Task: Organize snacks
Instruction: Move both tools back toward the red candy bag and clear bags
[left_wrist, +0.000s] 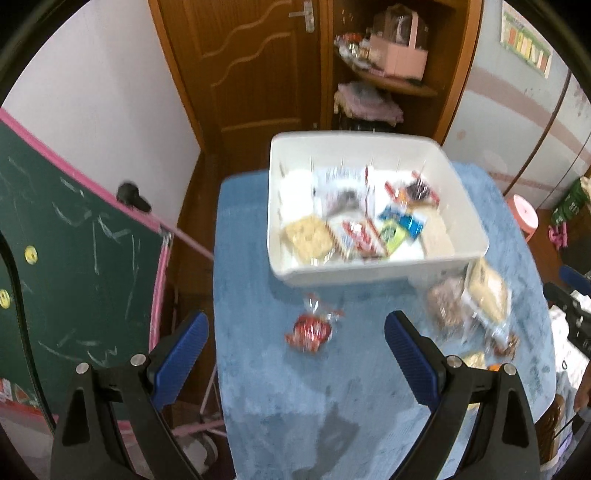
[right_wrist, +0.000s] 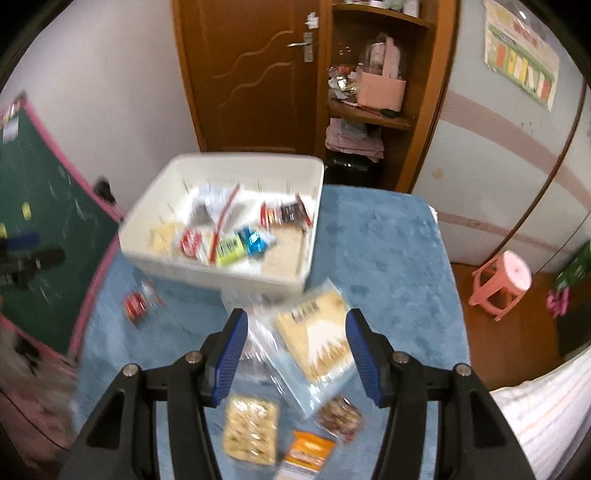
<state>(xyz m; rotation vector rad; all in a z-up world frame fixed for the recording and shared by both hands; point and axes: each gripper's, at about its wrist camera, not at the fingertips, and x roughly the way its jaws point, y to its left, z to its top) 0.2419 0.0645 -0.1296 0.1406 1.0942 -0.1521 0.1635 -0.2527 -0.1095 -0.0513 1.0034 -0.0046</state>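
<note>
Both jaws stand spread and empty: the left hand-held gripper (left_wrist: 295, 332) hangs over a red packet (left_wrist: 309, 330) lying before the white bin (left_wrist: 373, 275), and the right hand-held gripper (right_wrist: 293, 349) straddles a cracker pack (right_wrist: 314, 338) among loose snacks. The crinkly wrappers look slippery, so a shallow pinch could slip or snag the plush blue cover of the bench (right_wrist: 388, 258). A wooden door (right_wrist: 247, 74), shelf (right_wrist: 369, 118) and chalkboard (left_wrist: 74, 240) surround it.

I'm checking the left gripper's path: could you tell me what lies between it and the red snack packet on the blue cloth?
Only bare blue cloth shows between the open left gripper and the red snack packet in the left wrist view.
</note>
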